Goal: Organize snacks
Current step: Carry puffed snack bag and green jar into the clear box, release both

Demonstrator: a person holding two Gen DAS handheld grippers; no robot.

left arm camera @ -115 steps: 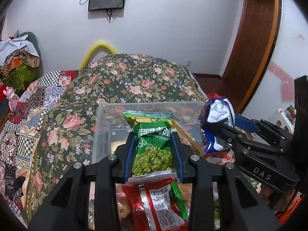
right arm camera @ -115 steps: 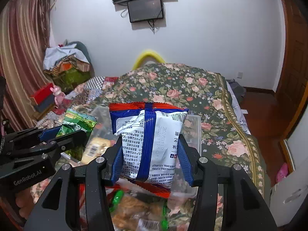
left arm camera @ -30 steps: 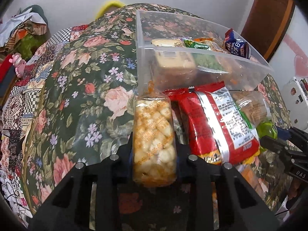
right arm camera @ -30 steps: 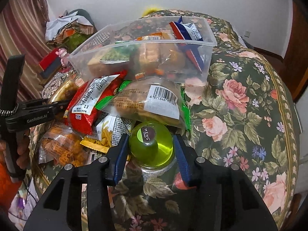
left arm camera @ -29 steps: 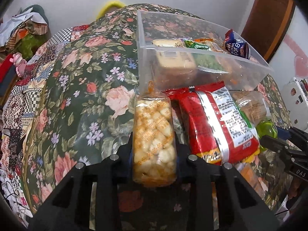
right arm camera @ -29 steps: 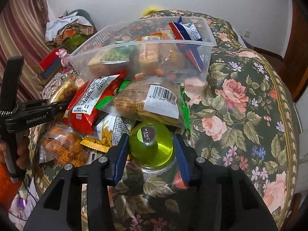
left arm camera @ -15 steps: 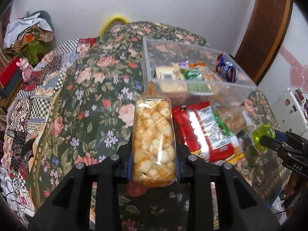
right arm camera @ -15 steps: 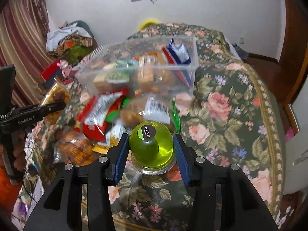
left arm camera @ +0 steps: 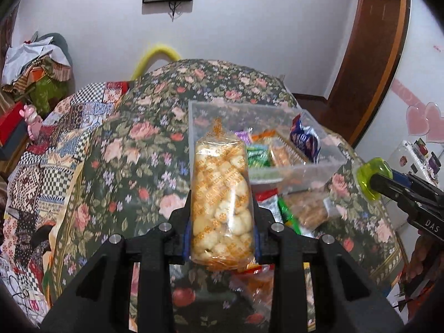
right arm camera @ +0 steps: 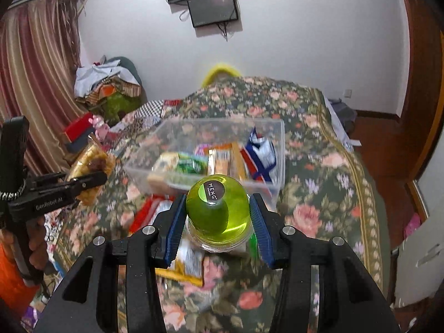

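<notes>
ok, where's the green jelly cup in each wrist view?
Left wrist: green jelly cup at the right edge, clamped in the right gripper.
Right wrist: lower centre, between the blue pads, label facing the camera.
Shared landmark: clear plastic bin beyond it in both.

Left gripper (left arm camera: pixel 222 222) and right gripper (right arm camera: pixel 217 222), both clamped.

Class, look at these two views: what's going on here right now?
A person is sorting snacks on a floral bedspread. The left gripper is shut on a bag of puffed snacks; the right gripper is shut on a green jelly cup. Both hang above the loose packets, short of the clear bin, which holds several packets.
</notes>
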